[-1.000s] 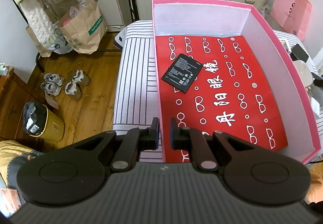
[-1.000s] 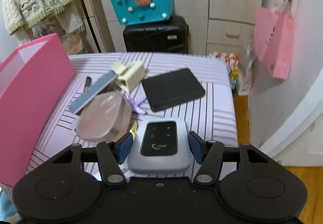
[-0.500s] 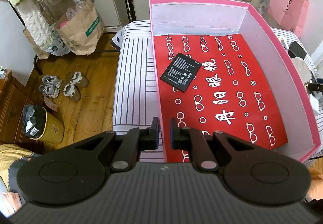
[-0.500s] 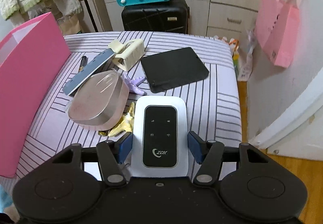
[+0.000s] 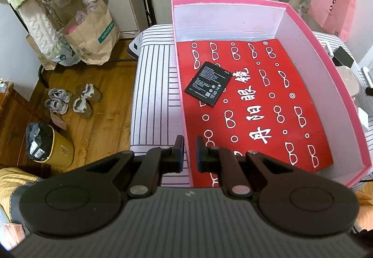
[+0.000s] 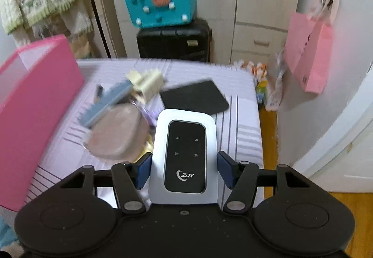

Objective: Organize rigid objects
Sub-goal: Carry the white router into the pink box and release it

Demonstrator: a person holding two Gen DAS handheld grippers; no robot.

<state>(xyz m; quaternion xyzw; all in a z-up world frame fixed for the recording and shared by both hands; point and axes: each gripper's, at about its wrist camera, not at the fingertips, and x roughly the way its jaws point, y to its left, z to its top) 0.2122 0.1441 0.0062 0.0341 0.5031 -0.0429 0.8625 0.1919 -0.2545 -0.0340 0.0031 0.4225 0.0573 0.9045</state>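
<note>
My right gripper (image 6: 184, 167) is shut on a white pocket router with a black face (image 6: 185, 155) and holds it above the striped bed. My left gripper (image 5: 190, 148) is shut, its jaws astride the near left wall of the pink box (image 5: 179, 85). The box has a red paper lining (image 5: 268, 104) and a black phone battery (image 5: 208, 84) lies on it. The box also shows at the left in the right wrist view (image 6: 35, 99).
On the striped bed (image 6: 242, 132) lie a pinkish oval case (image 6: 116, 132), a blue-grey flat bar (image 6: 105, 102), a cream clip (image 6: 146, 81) and a black pad (image 6: 195, 97). A black suitcase (image 6: 174, 41) with a teal bag (image 6: 160, 6) stands behind. A pink bag (image 6: 310, 53) hangs at the right.
My right gripper has lifted the pocket router off the bed and tilted it up; the view is blurred with motion. The left gripper has risen slightly and stays on the box wall.
</note>
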